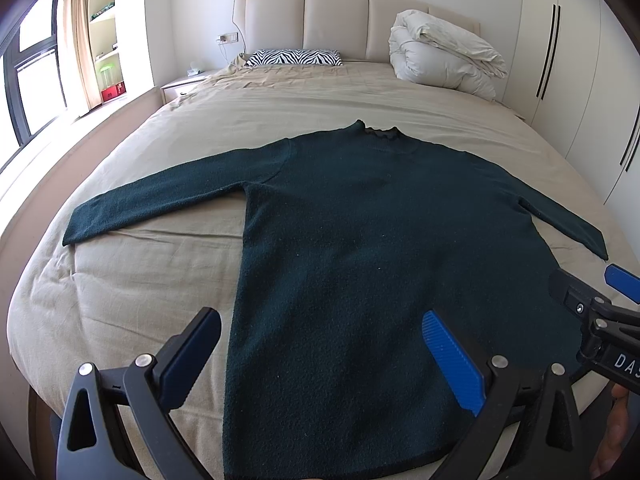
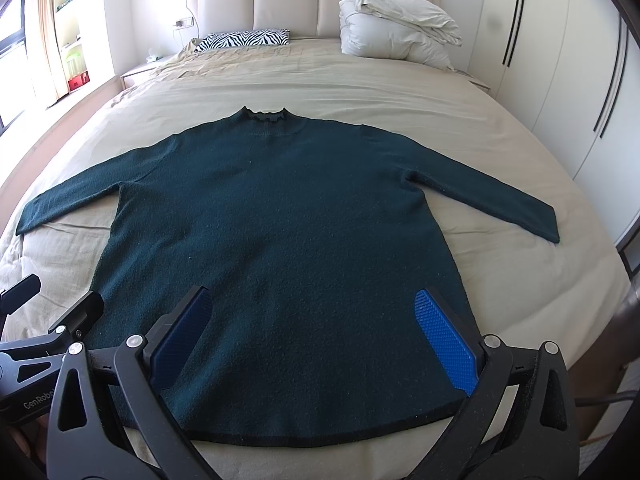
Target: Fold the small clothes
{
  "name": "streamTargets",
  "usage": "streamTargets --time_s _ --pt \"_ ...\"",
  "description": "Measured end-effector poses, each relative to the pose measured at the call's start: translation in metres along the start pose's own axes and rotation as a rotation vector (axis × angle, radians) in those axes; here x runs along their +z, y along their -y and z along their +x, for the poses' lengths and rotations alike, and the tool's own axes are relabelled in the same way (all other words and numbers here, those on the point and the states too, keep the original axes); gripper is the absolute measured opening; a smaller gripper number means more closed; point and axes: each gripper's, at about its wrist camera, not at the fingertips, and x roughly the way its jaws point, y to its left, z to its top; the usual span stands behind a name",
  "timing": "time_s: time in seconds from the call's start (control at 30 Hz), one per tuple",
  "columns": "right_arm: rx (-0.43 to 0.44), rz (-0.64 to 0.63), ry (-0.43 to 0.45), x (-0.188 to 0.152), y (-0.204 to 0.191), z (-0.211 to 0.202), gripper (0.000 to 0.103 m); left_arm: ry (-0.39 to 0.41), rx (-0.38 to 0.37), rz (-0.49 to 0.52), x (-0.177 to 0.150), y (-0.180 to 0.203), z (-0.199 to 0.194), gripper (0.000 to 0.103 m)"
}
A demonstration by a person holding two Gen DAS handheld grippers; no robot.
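The bed (image 2: 360,80) has a beige sheet, a bit wrinkled near the head. A padded beige headboard (image 2: 312,4) stands at the far end. A zebra pillow (image 2: 244,39) lies flat on the left side by the headboard. A white duvet (image 2: 396,24), folded in a thick pile, sits on the right side, well apart from the pillow. Left of the bed are a nightstand (image 1: 184,84), a wall socket (image 1: 227,37), a curtain (image 1: 78,36), a window (image 1: 28,68) and shelves (image 1: 106,20) w/ small items, too small to tell. White wardrobe (image 2: 560,60) doors w/ dark handles are on the right.
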Motion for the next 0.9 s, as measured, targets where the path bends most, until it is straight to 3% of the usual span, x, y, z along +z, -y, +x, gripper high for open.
streamTargets --time_s 0.9 --pt "-0.001 -0.001 -0.006 -0.0041 0.0016 0.0036 0.103 -0.002 -0.001 -0.001 -0.0014 0.0011 0.0009 0.103"
